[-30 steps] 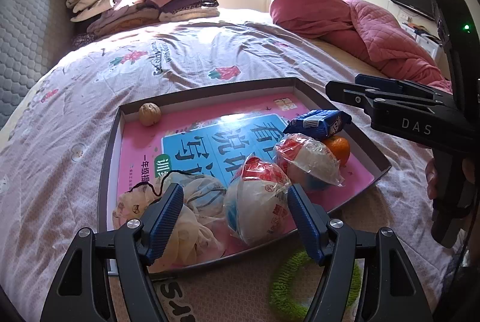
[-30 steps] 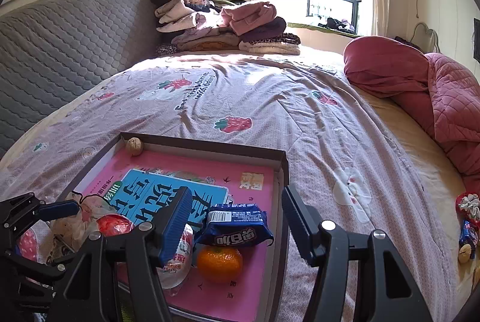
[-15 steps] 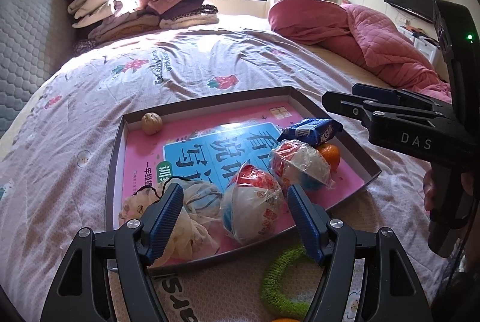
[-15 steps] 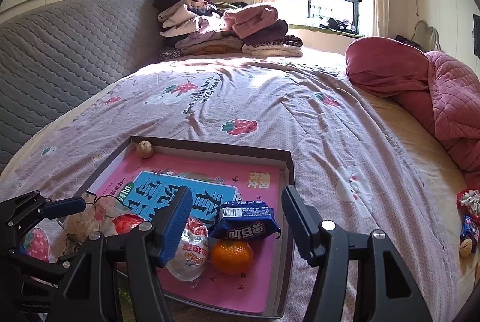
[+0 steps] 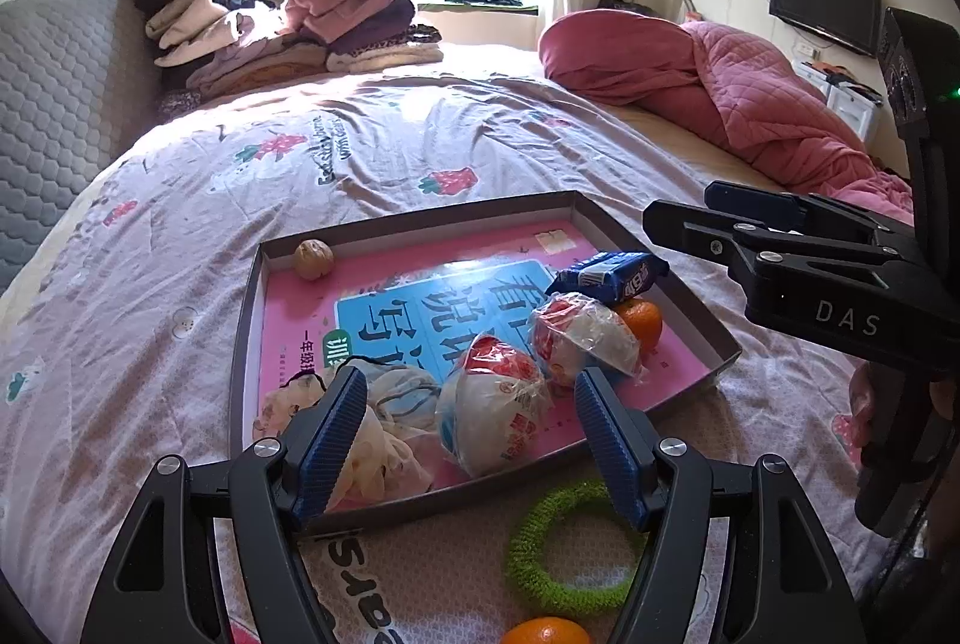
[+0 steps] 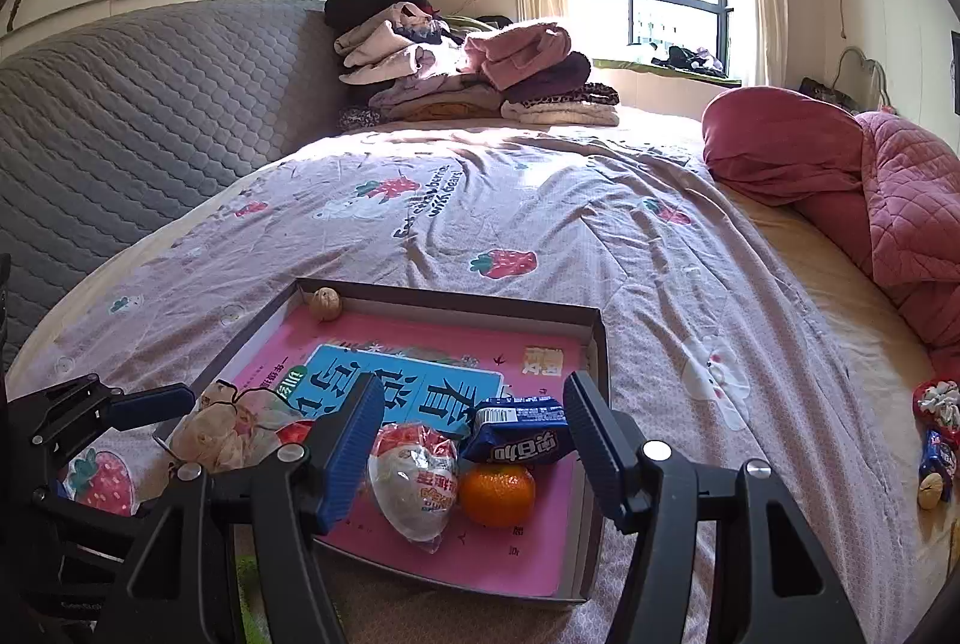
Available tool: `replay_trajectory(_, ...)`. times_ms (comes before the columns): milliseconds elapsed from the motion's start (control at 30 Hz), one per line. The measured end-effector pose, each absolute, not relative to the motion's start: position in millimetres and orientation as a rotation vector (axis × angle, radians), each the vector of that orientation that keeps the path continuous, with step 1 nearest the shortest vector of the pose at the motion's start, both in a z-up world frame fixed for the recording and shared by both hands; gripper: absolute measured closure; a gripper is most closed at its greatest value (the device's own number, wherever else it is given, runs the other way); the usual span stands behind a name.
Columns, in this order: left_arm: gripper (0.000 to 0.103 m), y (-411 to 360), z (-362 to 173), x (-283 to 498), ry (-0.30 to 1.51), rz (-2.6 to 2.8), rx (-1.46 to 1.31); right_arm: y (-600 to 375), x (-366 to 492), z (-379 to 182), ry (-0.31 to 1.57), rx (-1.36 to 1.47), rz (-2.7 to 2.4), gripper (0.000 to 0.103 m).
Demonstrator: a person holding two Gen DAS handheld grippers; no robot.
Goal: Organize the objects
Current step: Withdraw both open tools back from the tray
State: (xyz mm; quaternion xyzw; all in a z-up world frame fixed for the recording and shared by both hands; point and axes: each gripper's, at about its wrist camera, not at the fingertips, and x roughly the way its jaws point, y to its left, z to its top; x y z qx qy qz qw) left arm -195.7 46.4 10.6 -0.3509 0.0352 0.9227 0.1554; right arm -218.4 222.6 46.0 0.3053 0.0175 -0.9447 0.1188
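Hovering wide open and empty over the near edge of the tray [image 5: 243, 344] on the bed [image 5: 390, 152], the left tool [image 5: 471, 434] and right tool [image 6: 474, 443] grip nothing — snack bags [image 5: 498, 410], a blue packet [image 6: 519, 437] and an orange [image 6: 497, 493] lie inside.

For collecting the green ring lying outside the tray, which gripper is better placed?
Left. The green ring lies just below the open left gripper, on the near side of the tray. The open right gripper sits over the orange and blue packet inside it.
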Motion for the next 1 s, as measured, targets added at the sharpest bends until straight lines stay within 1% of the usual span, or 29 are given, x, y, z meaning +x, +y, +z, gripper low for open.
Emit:
replay_trajectory(233, 0.03, 44.8, 17.6, -190.3, 0.094, 2.657, -0.99, 226.0, -205.6, 50.0, 0.023, 0.88, -2.76, 0.041)
replay_trajectory(1000, 0.03, 29.3, 43.3, -162.2, 0.055, 2.744, -0.921, 219.9, -152.7, 63.0, 0.014, 0.814, -2.75, 0.041)
